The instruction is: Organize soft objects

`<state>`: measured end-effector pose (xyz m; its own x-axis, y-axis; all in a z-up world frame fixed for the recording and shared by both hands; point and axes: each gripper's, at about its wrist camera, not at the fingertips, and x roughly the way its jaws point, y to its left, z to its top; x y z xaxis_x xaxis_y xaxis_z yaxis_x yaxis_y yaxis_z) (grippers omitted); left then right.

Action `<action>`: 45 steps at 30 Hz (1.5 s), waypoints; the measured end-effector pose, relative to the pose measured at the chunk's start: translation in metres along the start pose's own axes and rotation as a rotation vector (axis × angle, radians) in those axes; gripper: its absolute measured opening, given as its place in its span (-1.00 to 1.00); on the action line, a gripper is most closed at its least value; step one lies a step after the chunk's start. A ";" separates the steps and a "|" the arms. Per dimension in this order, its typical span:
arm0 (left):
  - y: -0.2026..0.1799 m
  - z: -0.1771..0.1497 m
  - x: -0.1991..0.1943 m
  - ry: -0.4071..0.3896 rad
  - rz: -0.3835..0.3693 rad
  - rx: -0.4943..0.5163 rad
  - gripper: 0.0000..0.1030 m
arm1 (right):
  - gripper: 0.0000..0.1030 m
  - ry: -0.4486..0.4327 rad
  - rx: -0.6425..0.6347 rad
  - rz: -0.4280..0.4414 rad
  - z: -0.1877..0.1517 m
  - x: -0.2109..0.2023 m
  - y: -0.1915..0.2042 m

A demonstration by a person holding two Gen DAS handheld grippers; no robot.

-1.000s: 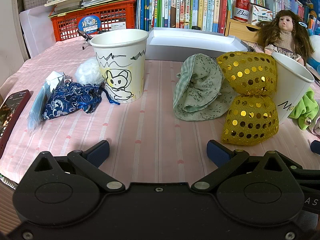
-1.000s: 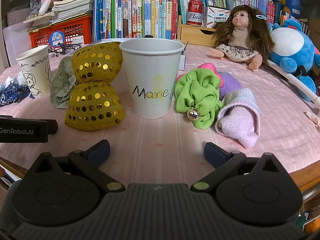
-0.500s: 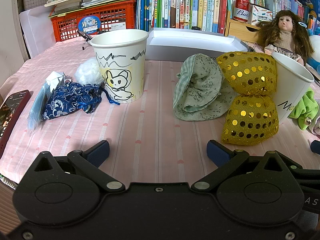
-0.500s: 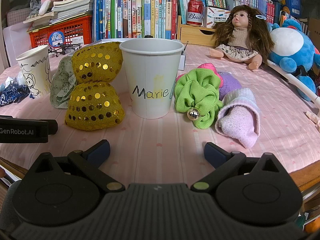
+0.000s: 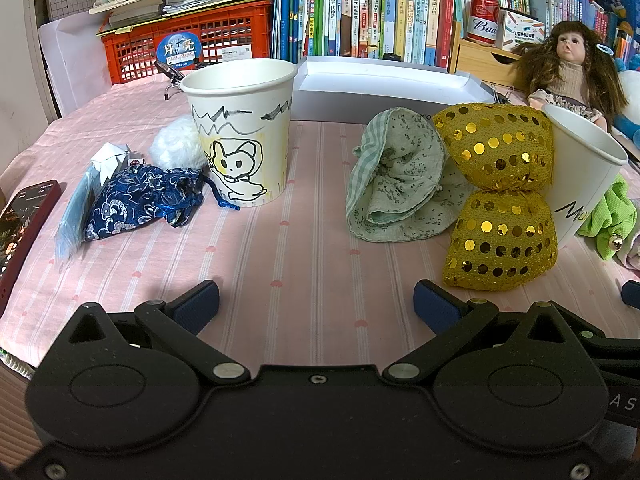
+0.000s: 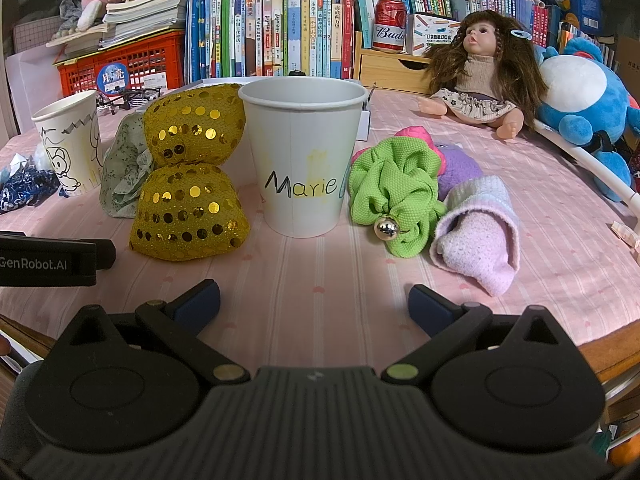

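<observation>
While both tools hover with jaws spread and empty, bare pink tablecloth (image 5: 312, 248) lies ahead of the left gripper (image 5: 316, 304); beyond the right gripper (image 6: 314, 304) stand the Marie cup (image 6: 304, 160), gold sequin bow (image 6: 188, 176), green scrunchie (image 6: 394, 196).

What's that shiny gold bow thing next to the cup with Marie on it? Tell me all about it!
The gold sequin bow is puffy mesh fabric dotted with round shiny sequins, pinched in the middle into two lobes. It stands on end on the pink tablecloth, one lobe stacked above the other. Its top lobe leans against the Marie cup, and the green floral cloth presses against its other side. Neither gripper touches it.
</observation>
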<state>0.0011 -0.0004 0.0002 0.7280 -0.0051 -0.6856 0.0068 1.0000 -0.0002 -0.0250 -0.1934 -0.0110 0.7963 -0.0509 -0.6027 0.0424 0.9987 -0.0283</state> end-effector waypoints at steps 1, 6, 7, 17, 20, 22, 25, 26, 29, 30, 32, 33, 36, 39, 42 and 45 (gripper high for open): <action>0.000 0.000 0.000 0.000 0.000 0.000 1.00 | 1.00 0.000 0.000 0.000 0.000 0.000 0.000; 0.000 0.000 0.000 0.000 0.000 0.000 1.00 | 1.00 0.000 0.000 0.000 0.000 0.000 0.000; 0.000 0.000 0.000 0.000 0.000 0.000 1.00 | 1.00 0.000 0.000 0.000 0.000 0.000 0.000; 0.000 0.000 0.000 -0.002 -0.001 0.000 1.00 | 1.00 -0.001 0.000 0.000 0.000 0.000 0.001; 0.001 -0.001 -0.001 -0.011 -0.005 0.000 1.00 | 1.00 0.002 -0.009 0.006 0.001 -0.001 -0.001; 0.004 -0.002 -0.002 -0.022 -0.005 -0.003 1.00 | 1.00 0.003 -0.015 0.010 0.000 -0.001 -0.005; 0.008 -0.003 -0.001 -0.040 0.013 -0.014 1.00 | 1.00 -0.001 -0.005 0.025 -0.002 -0.001 -0.014; 0.010 -0.004 -0.001 -0.044 0.019 -0.018 1.00 | 1.00 -0.009 -0.012 0.028 -0.003 -0.002 -0.014; 0.014 -0.006 -0.001 -0.059 0.026 -0.021 1.00 | 1.00 -0.042 -0.034 0.031 -0.008 -0.004 -0.013; 0.015 -0.007 -0.001 -0.065 0.026 -0.021 1.00 | 1.00 -0.053 -0.034 0.030 -0.010 -0.004 -0.013; 0.016 -0.009 -0.001 -0.078 0.026 -0.019 1.00 | 1.00 -0.068 -0.036 0.031 -0.012 -0.005 -0.013; 0.017 -0.010 -0.001 -0.084 0.027 -0.019 1.00 | 1.00 -0.070 -0.037 0.034 -0.012 -0.005 -0.014; 0.018 -0.012 -0.002 -0.093 0.029 -0.019 1.00 | 1.00 -0.068 -0.032 0.051 -0.012 -0.003 -0.017; 0.020 -0.014 -0.003 -0.095 0.023 -0.016 1.00 | 1.00 -0.076 -0.036 0.068 -0.013 -0.002 -0.020; 0.020 -0.014 -0.003 -0.097 0.020 -0.016 1.00 | 1.00 -0.102 -0.036 0.073 -0.017 -0.004 -0.020; 0.020 -0.015 -0.005 -0.098 0.018 -0.020 0.99 | 1.00 -0.122 -0.036 0.072 -0.021 -0.004 -0.020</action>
<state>-0.0120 0.0194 -0.0074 0.7914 0.0138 -0.6112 -0.0202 0.9998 -0.0036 -0.0417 -0.2135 -0.0242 0.8642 0.0234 -0.5026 -0.0375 0.9991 -0.0181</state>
